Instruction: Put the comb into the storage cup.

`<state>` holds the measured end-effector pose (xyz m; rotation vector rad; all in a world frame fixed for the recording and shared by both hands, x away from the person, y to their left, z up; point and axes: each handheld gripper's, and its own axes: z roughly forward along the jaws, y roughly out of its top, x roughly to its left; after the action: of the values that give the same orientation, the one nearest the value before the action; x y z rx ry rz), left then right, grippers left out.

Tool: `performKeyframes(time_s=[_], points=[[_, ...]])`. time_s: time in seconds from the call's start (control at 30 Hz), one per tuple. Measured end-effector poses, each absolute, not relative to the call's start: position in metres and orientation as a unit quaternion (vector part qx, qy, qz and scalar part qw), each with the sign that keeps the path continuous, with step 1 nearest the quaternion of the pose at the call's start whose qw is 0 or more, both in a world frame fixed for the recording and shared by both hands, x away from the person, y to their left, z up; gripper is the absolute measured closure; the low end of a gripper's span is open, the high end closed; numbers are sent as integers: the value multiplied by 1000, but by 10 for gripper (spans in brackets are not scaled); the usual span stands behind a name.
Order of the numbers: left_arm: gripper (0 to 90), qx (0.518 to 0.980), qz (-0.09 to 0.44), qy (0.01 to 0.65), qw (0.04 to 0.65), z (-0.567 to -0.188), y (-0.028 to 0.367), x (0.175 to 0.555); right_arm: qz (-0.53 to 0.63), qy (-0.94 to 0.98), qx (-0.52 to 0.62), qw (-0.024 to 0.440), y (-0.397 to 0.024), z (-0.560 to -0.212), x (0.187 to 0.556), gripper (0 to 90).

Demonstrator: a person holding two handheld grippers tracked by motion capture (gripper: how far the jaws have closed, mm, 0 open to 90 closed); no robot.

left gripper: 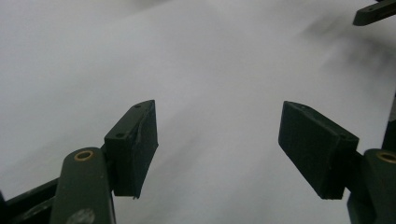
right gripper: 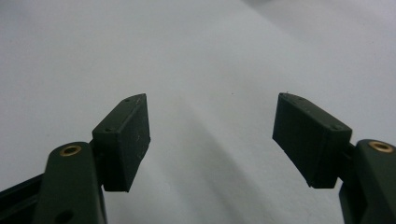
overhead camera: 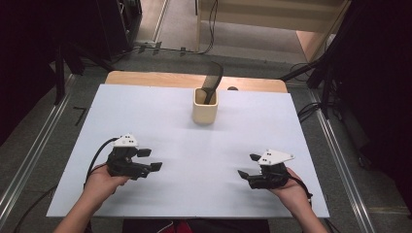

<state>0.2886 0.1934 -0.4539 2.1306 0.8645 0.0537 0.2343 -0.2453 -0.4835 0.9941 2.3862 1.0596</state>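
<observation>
A: White sheet over the whole worktop (overhead camera: pixel 160 121), and at its far middle we have the cream cup (overhead camera: pixel 205 106) standing upright, with a black spatula (overhead camera: pixel 213 82) leaning out of it, blade end up.

B: Taking the cup as our mark, where do we find the grippers?

A: Both sit well apart from it, on the near side. Our left gripper (overhead camera: pixel 149 159) is near-left of the cup and our right gripper (overhead camera: pixel 248 165) is near-right of it, each low over the sheet and turned inward towards the other.

B: And the jaws?

A: Wide on both. In the left gripper view the left gripper (left gripper: pixel 218 142) has its two black pads spread with bare white sheet between them. The right gripper view gives us the same for the right gripper (right gripper: pixel 212 135): pads far apart, nothing between them.

B: Do we touch the cup or the spatula?

A: No, neither one. We see a person's hand (overhead camera: pixel 99 182) round the left gripper's body and the other hand (overhead camera: pixel 291 191) round the right one, both nearer to us than the cup.
</observation>
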Motion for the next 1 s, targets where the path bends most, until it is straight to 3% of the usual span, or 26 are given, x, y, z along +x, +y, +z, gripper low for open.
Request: performKeyframes(time_s=[1.0], points=[[295, 841, 15, 368, 396, -457, 220, 276, 369, 844, 350, 169, -245, -485, 235, 257]])
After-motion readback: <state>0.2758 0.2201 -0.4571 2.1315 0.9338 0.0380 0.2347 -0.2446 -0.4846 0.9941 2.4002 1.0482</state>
